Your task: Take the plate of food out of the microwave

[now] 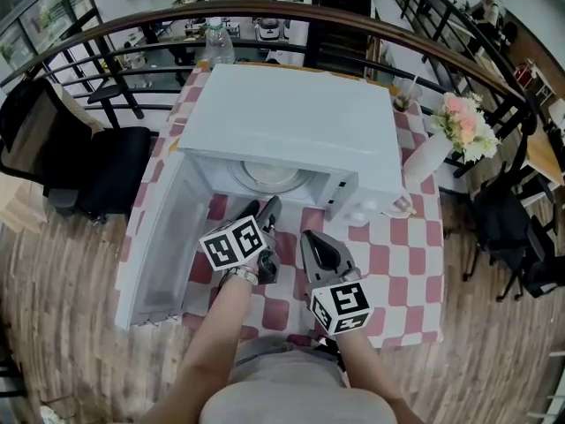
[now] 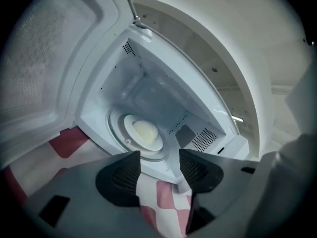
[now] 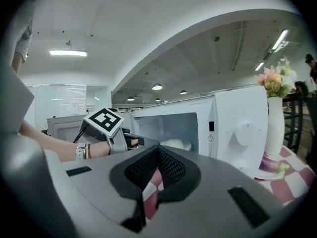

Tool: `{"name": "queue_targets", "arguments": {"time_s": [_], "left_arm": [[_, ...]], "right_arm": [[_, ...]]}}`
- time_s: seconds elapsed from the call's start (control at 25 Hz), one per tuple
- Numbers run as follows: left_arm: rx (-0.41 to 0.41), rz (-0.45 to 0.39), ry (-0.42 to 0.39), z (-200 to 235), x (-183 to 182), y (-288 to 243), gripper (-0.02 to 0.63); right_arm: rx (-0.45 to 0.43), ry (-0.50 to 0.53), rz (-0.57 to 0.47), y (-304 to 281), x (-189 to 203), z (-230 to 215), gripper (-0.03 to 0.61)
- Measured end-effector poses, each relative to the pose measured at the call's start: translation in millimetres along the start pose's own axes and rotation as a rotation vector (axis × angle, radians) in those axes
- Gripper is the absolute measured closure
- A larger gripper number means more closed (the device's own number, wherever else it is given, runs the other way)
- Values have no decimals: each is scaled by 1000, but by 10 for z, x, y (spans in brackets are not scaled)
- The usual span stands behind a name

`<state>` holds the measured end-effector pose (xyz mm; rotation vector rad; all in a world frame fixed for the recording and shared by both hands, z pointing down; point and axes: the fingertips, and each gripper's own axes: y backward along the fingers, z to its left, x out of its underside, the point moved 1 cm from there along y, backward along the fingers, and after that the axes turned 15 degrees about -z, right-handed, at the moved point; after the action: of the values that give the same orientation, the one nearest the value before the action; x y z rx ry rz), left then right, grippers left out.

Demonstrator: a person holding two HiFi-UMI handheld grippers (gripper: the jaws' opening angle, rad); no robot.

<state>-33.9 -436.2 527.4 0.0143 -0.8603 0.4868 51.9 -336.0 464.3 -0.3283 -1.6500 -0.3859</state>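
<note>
On the checked tablecloth (image 1: 402, 254), in the head view, the microwave (image 1: 291, 122) stands with its door (image 1: 154, 237) swung wide, so the plate of food (image 1: 269, 177) inside is reachable. In the left gripper view, the left gripper (image 2: 158, 157) has its 2 jaws apart and empty, aimed at the plate, likely ready for its rim. In the right gripper view, the right gripper (image 3: 157, 150) is closed on nothing, apparently in reserve.

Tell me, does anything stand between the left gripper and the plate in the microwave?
Nothing visible does. The door stands wide open to the side. The left gripper, jaws apart and empty, faces the open microwave and looks straight at the plate, which lies on the turntable.
</note>
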Motion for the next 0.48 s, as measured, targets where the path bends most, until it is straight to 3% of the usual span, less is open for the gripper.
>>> {"name": "queue_targets", "arguments": {"time_s": [0.16,0.32,0.48], "left_arm": [[-46,26,97,148,97,-134,376],[-82,53,182,264,172,-275,305],[-116,53,276,367,209,-384,302]], "right_arm": [[7,-16,14,-44,67,-52,555],[14,-22,29,-84,128,-102,555],[22,-26,45,-103,194,-149,555]]}}
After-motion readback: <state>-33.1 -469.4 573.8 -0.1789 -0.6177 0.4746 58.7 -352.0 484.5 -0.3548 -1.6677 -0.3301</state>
